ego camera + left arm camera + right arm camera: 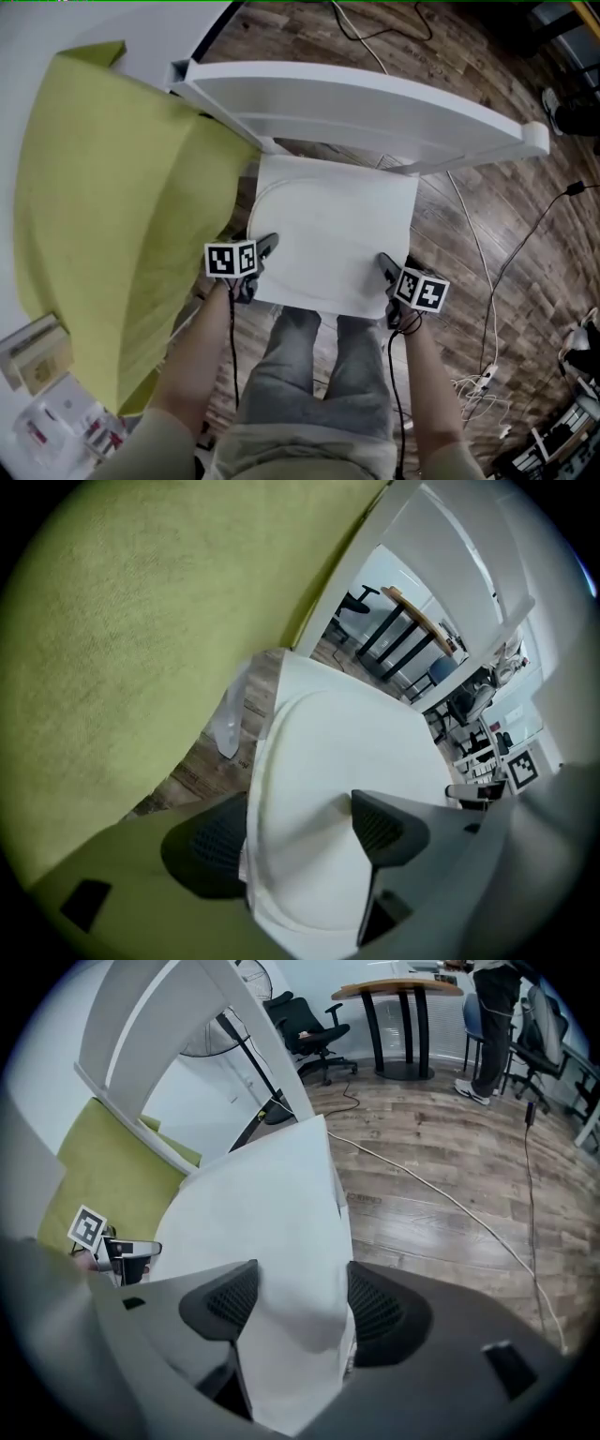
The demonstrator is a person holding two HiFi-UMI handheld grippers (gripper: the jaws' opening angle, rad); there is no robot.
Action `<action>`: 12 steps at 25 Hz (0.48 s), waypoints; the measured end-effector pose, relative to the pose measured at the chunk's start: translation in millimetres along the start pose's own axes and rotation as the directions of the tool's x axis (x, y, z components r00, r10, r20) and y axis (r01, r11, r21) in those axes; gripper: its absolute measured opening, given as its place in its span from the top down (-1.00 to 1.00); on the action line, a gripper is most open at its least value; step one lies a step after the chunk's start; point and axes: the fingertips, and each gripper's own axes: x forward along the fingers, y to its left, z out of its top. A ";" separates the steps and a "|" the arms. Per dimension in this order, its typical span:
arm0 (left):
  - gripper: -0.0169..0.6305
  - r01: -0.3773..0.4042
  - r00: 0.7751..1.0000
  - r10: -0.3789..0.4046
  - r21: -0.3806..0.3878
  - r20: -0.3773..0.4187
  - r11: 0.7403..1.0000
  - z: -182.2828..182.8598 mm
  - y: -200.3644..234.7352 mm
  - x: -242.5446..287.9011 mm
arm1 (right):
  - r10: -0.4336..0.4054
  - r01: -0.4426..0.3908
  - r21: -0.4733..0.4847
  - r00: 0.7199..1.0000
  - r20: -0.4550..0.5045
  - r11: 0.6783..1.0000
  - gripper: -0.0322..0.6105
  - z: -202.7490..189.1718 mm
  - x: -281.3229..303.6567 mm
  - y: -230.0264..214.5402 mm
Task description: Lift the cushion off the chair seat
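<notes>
A white cushion lies on the seat of a white chair, below its curved backrest. My left gripper is at the cushion's front left edge. In the left gripper view the cushion rim runs between the jaws of that gripper, one pad below the rim and one on top; the jaws stand wide. My right gripper is at the front right corner. There the cushion corner fills the wide gap of the right gripper. No firm pinch shows on either side.
A yellow-green upholstered piece stands close on the left of the chair. Cables and a power strip lie on the wooden floor to the right. The person's legs are just in front of the seat.
</notes>
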 end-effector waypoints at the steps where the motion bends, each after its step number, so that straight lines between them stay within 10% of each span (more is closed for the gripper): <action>1: -0.16 -0.014 1.000 0.014 0.012 0.000 1.000 0.1 0.3 -0.3 | -0.001 0.001 0.001 1.000 -0.008 1.000 -0.04 -0.4 0.4 0.3; 12: 0.44 -0.082 0.996 0.078 0.089 0.049 0.993 -11.8 -19.9 -31.1 | -0.111 0.112 -0.105 0.994 0.016 0.988 0.42 3.0 -27.1 3.8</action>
